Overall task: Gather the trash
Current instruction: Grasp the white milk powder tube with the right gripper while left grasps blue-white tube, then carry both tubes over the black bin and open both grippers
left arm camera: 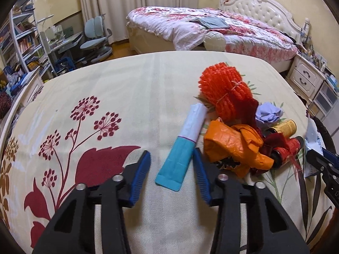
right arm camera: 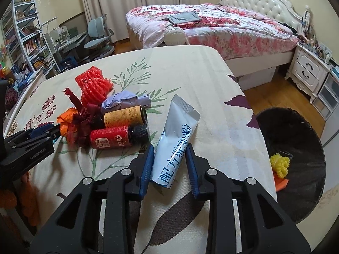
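Nearest, on the left: left gripper [left arm camera: 170, 151] open, pads set either side of one teal-and-white tube [left arm camera: 182, 144]. Right pad against the tube's edge, left pad clear of it. No squeeze on it. Tube flat on the flowered tablecloth [left arm camera: 127, 84].

Nearest, on the right: right gripper [right arm camera: 170, 146] closed to a narrow gap on one pale blue sachet [right arm camera: 175, 139], both pads against its sides, torn top pointing away.

Near right, off the table edge: one black bin [right arm camera: 296, 139], with one yellow foam net [right arm camera: 279, 165] and one orange scrap [right arm camera: 280, 183] inside.

A little farther, between the two grippers: one heap of trash on the cloth. Two small bottles on their sides, touching: one red-labelled [right arm camera: 112, 137], one yellow-labelled [right arm camera: 122, 116] just behind. One crumpled orange bag [left arm camera: 231, 144] just right of the tube. One tangle of dark red shreds [right arm camera: 82, 114]. One lilac wad [left arm camera: 268, 114] behind the bottles. Farthest in the heap, one orange-red foam net [left arm camera: 224, 89] tied with string.

Far: one bed [right arm camera: 211, 27] with a flowered quilt, one nightstand [right arm camera: 307, 67] at right, one swivel chair [left arm camera: 95, 33] and one bookshelf [left arm camera: 21, 38] at left.
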`<state>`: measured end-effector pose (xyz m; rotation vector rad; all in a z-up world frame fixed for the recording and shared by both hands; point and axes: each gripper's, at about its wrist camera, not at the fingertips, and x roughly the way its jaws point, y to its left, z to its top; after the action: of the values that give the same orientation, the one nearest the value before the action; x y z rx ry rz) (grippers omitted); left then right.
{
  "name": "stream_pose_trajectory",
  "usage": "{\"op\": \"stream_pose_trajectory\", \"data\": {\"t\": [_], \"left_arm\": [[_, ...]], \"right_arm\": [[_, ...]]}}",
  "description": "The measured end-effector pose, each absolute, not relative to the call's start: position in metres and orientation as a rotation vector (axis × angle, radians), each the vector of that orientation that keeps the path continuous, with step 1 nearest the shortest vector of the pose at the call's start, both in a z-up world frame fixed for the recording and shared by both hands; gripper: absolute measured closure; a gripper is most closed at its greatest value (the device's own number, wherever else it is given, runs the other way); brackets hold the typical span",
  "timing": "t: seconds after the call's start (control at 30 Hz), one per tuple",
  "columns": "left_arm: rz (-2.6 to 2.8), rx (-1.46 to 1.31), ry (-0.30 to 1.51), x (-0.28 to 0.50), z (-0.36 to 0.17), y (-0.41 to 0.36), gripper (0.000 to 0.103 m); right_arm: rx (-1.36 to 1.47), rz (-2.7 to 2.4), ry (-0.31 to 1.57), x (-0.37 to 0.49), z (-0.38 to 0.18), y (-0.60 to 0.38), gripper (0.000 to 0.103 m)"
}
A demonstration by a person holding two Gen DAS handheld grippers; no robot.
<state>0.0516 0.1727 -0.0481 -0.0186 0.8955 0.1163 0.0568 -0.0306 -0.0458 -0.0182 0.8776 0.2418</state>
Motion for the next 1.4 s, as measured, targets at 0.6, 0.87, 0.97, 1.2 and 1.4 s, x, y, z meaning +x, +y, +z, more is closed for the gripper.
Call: {"op": "stream_pose_trajectory", "data": {"t": [0.6, 0.87, 0.97, 1.2, 1.4], "left_arm": [[0.124, -0.088, 0.83, 0.019, -0.036, 0.178, 0.08], [0.106, -0.103, 0.778, 0.002, -0.017, 0.163, 0.08], [0.088, -0.102, 0.762, -0.001, -0.012, 0.156, 0.08], [0.05, -0.094, 0.737, -0.003, -0.002, 0.131, 0.08], [0.011, -0.075, 0.719, -0.001, 0.005, 0.105, 0.08]], "right_arm": [[0.0, 0.264, 0.839, 0.041, -0.039, -0.033, 0.077], [-0.003, 0.27, 0.811, 0.029, -0.029, -0.038, 0.078], [0.002, 0.262, 0.804, 0.026, -0.026, -0.043, 0.078], [0.01, 0.233, 0.782, 0.019, -0.02, -0.061, 0.078], [0.026, 0.196, 0.762, 0.017, -0.015, -0.086, 0.078]]}}
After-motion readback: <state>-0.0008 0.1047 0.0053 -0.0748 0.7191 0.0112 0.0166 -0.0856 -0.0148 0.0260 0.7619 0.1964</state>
